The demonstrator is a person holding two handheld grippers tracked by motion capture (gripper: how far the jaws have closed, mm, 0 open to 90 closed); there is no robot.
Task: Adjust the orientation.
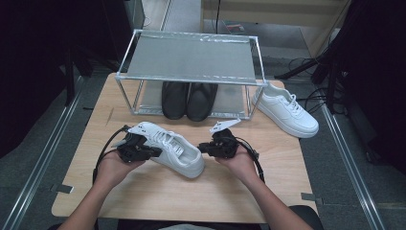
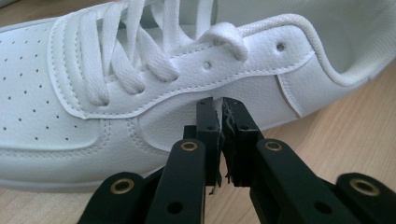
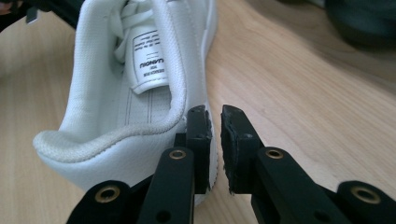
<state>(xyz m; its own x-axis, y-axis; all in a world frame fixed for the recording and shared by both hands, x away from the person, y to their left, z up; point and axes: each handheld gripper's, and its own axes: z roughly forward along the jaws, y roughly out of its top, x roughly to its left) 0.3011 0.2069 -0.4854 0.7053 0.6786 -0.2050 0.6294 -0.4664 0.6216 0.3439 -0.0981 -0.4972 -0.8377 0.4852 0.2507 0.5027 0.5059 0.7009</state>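
A white lace-up sneaker [image 1: 178, 154] lies on the wooden table [image 1: 158, 196] between my two grippers, toe to the far left, heel to the near right. My left gripper [image 1: 154, 152] is at its left flank. In the left gripper view the jaws [image 2: 220, 105] stand almost together, tips against the sneaker's side panel [image 2: 154, 119] below the laces, with nothing gripped. My right gripper [image 1: 202, 147] is at the heel. In the right gripper view its jaws [image 3: 215, 114] leave a narrow gap over bare wood, the left one against the heel [image 3: 116, 154].
A metal-framed rack [image 1: 191, 60] stands at the back of the table with a pair of black shoes [image 1: 189, 99] on its lower level. A second white sneaker [image 1: 287, 111] sits to the right of the rack. Floor rails run along both sides.
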